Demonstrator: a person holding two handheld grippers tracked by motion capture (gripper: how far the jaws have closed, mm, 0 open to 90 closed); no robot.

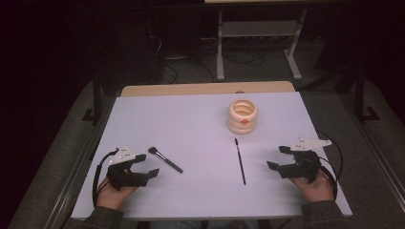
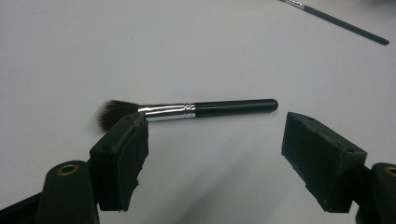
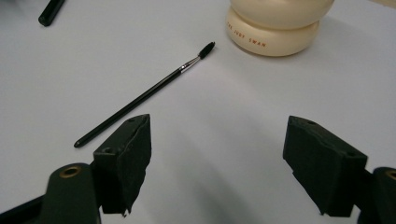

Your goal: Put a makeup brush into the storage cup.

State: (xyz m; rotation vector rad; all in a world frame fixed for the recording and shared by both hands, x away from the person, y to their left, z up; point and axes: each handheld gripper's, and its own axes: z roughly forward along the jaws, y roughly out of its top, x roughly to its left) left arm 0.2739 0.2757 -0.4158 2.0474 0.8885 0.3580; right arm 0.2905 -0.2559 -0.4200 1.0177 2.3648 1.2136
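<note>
A: Item one, the left gripper. How are its fingers recorded?

B: They are set wide apart and nothing is held between them. The gripper is rested low over the near left part of the desk, with the person's hand seen behind it in the high view.

A: Item two, the thick brush. Where is it entered relative to those fingers?

B: It is laid flat on the desk just beyond the fingertips, crosswise to them in the left gripper view. Its dark bristle head is placed just past the tip of the finger at the left of that view, which hides part of it; whether the two touch cannot be told. Its black handle end falls short of the other finger. In the high view the brush is seen just beside the gripper, on its inner side.

A: Item three, the right gripper?

B: Its fingers are likewise spread wide, with nothing gripped. It is held over the near right part of the desk.

A: Item four, the thin brush?

B: It is laid on the desk ahead of the fingers and off to the left in the right gripper view, apart from both. Its small bristle tip is pointed toward the cream ribbed pot, beside which it lies without contact. In the high view it is found between the two grippers, nearer the right one.
</note>
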